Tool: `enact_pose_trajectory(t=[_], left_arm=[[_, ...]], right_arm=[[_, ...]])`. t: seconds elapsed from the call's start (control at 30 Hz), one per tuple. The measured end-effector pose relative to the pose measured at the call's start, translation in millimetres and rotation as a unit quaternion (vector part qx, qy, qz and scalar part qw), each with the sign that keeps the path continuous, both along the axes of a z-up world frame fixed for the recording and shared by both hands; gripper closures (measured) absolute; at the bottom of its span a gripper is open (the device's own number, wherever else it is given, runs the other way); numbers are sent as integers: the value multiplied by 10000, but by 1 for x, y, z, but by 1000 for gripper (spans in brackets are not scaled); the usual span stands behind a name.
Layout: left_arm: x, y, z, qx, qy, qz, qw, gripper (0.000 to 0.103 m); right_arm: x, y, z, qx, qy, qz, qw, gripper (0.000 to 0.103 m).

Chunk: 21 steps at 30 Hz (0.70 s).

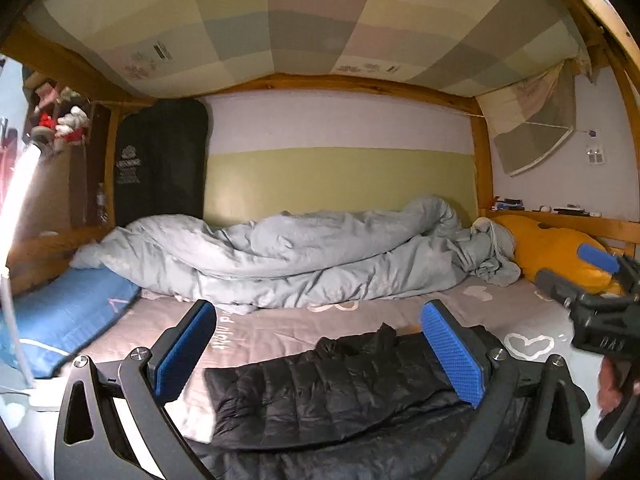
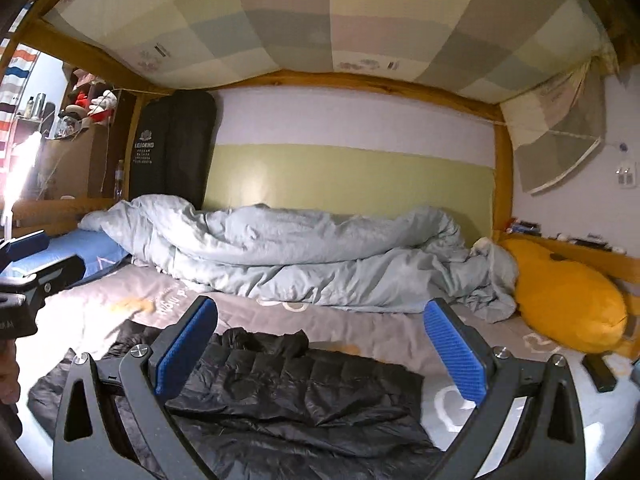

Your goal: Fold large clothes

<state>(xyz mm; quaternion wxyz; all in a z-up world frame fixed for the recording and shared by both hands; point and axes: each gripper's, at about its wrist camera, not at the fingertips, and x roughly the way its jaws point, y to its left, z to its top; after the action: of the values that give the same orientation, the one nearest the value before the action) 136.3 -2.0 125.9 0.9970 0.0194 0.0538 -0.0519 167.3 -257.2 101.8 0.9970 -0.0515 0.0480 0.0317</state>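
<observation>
Left wrist view: left hand-held gripper (image 1: 318, 354) and right hand-held gripper (image 2: 320, 356) both gape empty above the black down jacket (image 1: 332, 396) at the bed's (image 1: 280, 322) near edge; bare sheet behind.

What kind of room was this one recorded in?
Likely a bedroom, on the lower bunk of a wooden bunk bed: a rumpled duvet on the bedsheet, a blue pillow, and the upper bunk's mattress overhead.

Dim bunk, glaring lamp (image 1: 20, 184) at left, fisheye-bent edges.
</observation>
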Motion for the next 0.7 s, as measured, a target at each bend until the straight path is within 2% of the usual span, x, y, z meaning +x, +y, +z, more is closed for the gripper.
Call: enact_pose_trajectory(t=[0.1,0.2,0.27,0.37,0.47,0.57,0.7], left_arm=[[-33,7,5,35,-108,144,9998,0],[-61,17,-1,-123,-96,255,9996,0],[-76,22,-11,-166,23,313,9994,0],[-94,31,-31,-228,228,372,9988,0],[-109,40,-49,-406,404,406,9975,0],[-117,47,-62,-508,443,524,9963,0],[-124,49,-68,-481,421,626,9960,0]], right_arm=[[-30,4,16,-35,-74,-11,10000,1],[-57,5,16,103,-214,-368,9990,0],[-71,8,8,78,-87,-506,9987,0],[-92,10,-3,-54,23,-425,9991,0],[-111,8,-14,20,66,-449,9990,0],[-124,4,-24,90,164,-405,9990,0],[-140,2,-42,-101,75,-619,9980,0]])
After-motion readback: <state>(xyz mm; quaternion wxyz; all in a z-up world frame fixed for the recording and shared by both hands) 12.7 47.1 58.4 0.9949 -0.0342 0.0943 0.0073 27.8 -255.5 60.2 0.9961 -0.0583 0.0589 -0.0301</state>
